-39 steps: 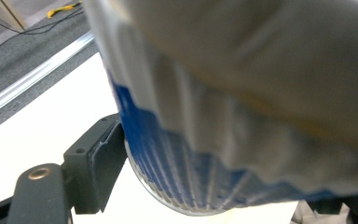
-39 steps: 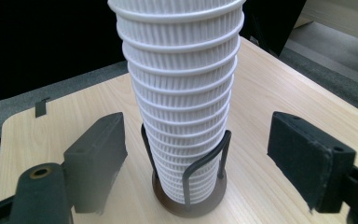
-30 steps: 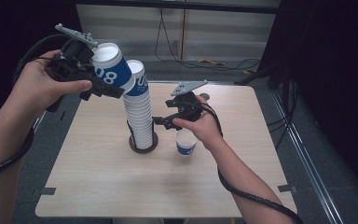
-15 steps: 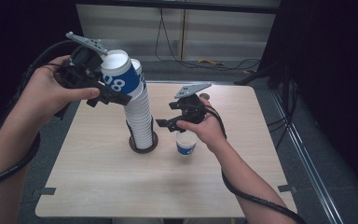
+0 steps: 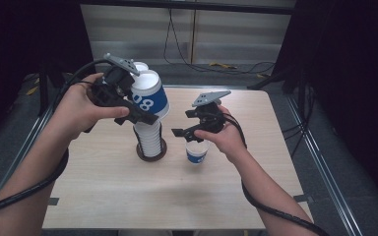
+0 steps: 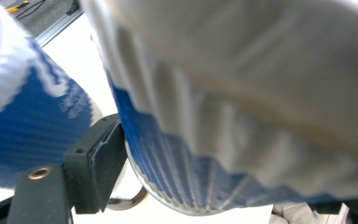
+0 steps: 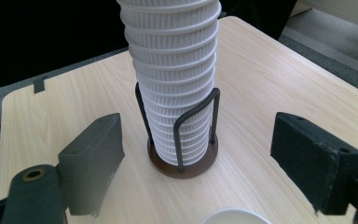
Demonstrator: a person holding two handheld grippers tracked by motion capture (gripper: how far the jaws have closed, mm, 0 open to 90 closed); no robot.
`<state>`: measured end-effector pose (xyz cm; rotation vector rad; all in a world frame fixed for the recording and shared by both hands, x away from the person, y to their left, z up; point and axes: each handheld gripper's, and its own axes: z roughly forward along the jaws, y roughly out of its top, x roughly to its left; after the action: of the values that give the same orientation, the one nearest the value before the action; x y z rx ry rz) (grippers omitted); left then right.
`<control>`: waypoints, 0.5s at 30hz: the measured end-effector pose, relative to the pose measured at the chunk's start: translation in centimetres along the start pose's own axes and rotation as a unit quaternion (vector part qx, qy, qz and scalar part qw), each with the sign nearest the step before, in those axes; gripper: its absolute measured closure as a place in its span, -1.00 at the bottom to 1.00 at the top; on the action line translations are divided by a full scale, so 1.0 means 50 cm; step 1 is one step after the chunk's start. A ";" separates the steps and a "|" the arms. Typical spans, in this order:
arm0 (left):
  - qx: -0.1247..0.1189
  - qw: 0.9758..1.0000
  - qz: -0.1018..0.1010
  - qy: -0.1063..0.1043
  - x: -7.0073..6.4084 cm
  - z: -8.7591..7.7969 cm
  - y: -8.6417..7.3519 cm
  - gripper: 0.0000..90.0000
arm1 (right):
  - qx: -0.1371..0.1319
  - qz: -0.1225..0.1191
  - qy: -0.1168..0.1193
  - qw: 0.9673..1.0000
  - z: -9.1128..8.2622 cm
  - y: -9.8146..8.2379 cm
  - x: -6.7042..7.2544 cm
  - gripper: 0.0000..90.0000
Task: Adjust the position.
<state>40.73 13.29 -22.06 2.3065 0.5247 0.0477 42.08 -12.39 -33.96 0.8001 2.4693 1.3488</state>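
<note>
Two cups matter here. High view: the left gripper point(image 5: 128, 101) holds a blue-and-white cup point(image 5: 150, 96), tilted, right by the top of the cup stack point(image 5: 148, 137) in its wire holder point(image 5: 151, 150). A sec ago that cup was higher and further left, so it has come down and in toward the stack; prob. either just pulled off or about to go back on, can't say which. The right gripper point(image 5: 197, 130) hovers just above a single cup point(image 5: 197, 152) standing on the table point(image 5: 256, 162), jaws apart and just been opening, nothing between them; looks like that cup has been let go.

Left gripper view: blurred, v. close. The held cup point(image 6: 223, 140) sits against the one jaw pad visible, clamped on its wall; a second blue cup point(image 6: 23, 121) is beside it.

Right gripper view: pads wide apart, empty. The stack point(image 7: 177, 79) and holder point(image 7: 191, 126) stand ahead; the single cup's rim point(image 7: 235, 216) is at the bottom edge.
</note>
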 end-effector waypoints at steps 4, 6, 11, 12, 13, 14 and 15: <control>0.007 1.000 0.001 -0.003 0.000 0.025 -0.004 -0.55 | 0.005 -0.005 -0.003 1.000 -0.009 -0.008 -0.004 -0.64; 0.012 1.000 0.001 -0.004 -0.001 0.038 -0.007 -0.55 | 0.006 -0.004 -0.004 1.000 -0.015 -0.014 -0.007 -0.65; 0.018 1.000 0.005 -0.008 -0.002 0.059 -0.011 -0.55 | 0.010 -0.001 -0.009 1.000 -0.027 -0.029 -0.015 -0.65; 0.019 1.000 0.004 -0.009 -0.003 0.065 -0.012 -0.55 | 0.012 -0.002 -0.008 1.000 -0.029 -0.031 -0.016 -0.65; 0.021 1.000 0.006 -0.009 -0.004 0.069 -0.012 -0.55 | 0.014 -0.003 -0.010 1.000 -0.031 -0.033 -0.016 -0.65; 0.022 1.000 0.006 -0.009 -0.005 0.074 -0.013 -0.55 | 0.013 -0.002 -0.011 1.000 -0.033 -0.036 -0.017 -0.65; 0.024 1.000 0.008 -0.010 -0.006 0.077 -0.013 -0.55 | 0.014 -0.004 -0.011 1.000 -0.035 -0.039 -0.019 -0.65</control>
<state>40.94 10.99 -25.23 2.3566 0.5032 0.0205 41.40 -15.02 -34.68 0.8061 2.4765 1.2999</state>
